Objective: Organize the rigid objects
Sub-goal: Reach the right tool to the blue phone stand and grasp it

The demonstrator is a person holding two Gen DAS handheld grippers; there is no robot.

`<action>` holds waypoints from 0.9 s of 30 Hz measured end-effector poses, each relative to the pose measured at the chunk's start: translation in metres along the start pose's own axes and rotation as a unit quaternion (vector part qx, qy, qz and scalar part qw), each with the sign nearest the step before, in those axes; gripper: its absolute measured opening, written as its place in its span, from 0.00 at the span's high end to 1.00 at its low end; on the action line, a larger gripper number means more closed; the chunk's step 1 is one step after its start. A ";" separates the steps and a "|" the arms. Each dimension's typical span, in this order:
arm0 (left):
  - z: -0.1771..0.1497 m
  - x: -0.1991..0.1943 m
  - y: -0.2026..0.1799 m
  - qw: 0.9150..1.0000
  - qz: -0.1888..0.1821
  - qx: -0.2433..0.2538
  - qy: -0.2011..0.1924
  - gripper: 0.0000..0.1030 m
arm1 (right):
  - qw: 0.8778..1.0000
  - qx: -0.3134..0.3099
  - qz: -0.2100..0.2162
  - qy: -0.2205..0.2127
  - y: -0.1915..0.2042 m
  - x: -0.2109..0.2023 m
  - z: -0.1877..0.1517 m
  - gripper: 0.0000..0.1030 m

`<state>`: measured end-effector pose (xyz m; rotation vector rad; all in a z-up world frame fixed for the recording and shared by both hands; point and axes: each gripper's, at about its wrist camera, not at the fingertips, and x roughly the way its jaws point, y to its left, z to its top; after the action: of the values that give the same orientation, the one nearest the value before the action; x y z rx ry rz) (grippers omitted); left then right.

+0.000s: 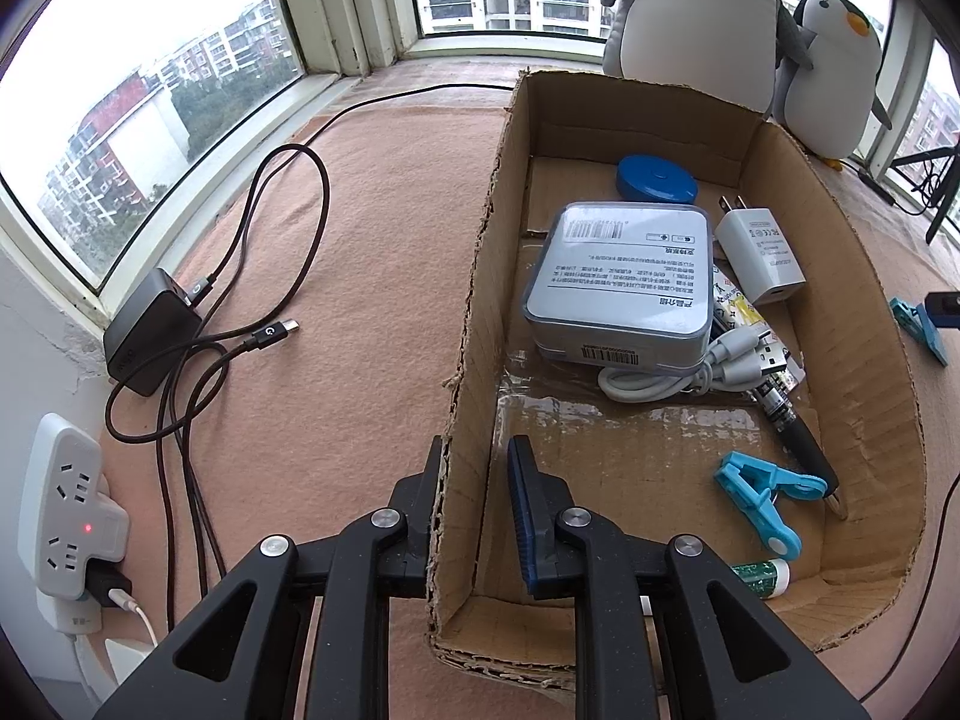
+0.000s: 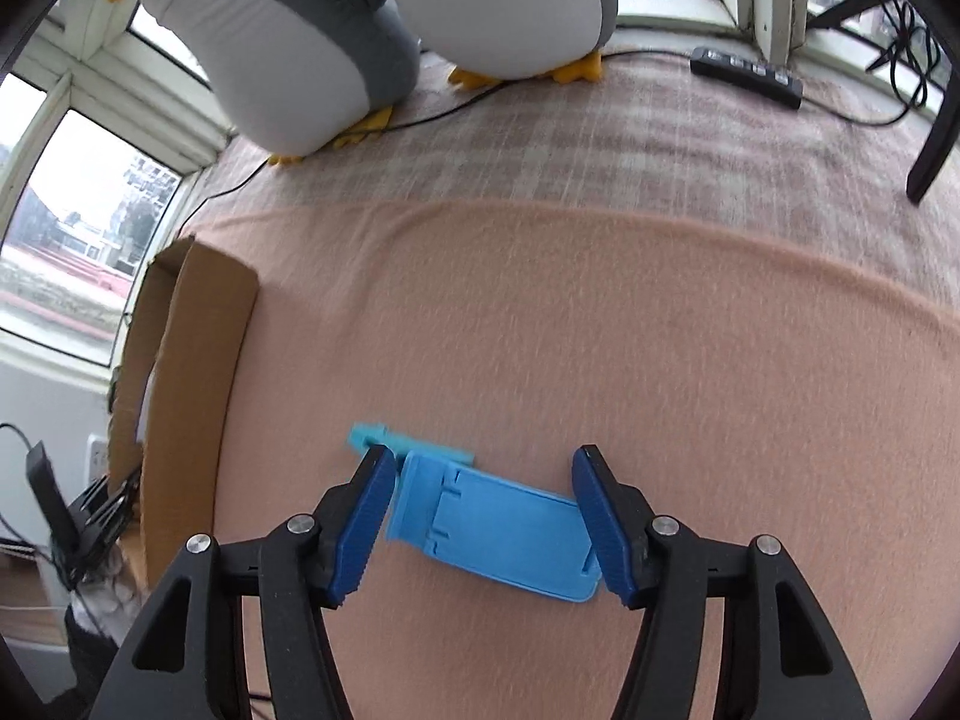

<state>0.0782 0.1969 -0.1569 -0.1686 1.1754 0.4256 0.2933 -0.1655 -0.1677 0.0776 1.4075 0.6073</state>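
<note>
My left gripper (image 1: 480, 444) is shut on the left wall of the cardboard box (image 1: 474, 300), one finger outside and one inside. Inside the box lie a grey-blue case (image 1: 624, 282), a blue round lid (image 1: 657, 177), a white plug adapter (image 1: 759, 255), a white cable (image 1: 678, 372), a black pen (image 1: 798, 438), a blue clip (image 1: 762, 492) and a green tube (image 1: 759, 576). A flat blue plastic stand (image 2: 498, 525) lies on the pink blanket right of the box (image 2: 186, 360). My right gripper (image 2: 485, 453) straddles it, pads close beside its two ends.
A black charger (image 1: 150, 330) with looped dark cable and a white power strip (image 1: 66, 498) lie left of the box. Two plush penguins (image 2: 372, 30) stand behind it by the windows. A black strip-shaped device (image 2: 747, 75) and a stand leg (image 2: 936, 120) are at far right.
</note>
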 end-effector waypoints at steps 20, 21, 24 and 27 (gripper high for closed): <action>0.000 -0.001 0.000 1.000 0.000 -0.001 -0.001 0.82 | 0.973 -0.155 -0.167 0.023 0.063 0.017 -0.050 0.50; 0.000 -0.001 0.000 1.000 0.000 -0.001 -0.001 0.82 | 0.973 -0.156 -0.168 0.024 0.064 0.017 -0.049 0.53; 0.000 -0.001 0.001 1.000 0.000 -0.002 -0.001 0.82 | 0.973 -0.156 -0.168 0.023 0.066 0.017 -0.046 0.61; 0.000 -0.001 0.000 1.000 0.000 -0.001 -0.001 0.82 | 0.974 -0.153 -0.168 0.022 0.067 0.016 -0.044 0.65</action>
<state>0.0777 0.1968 -0.1561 -0.1706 1.1726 0.4266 0.2292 -0.1149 -0.1636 -0.4154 1.3168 0.5382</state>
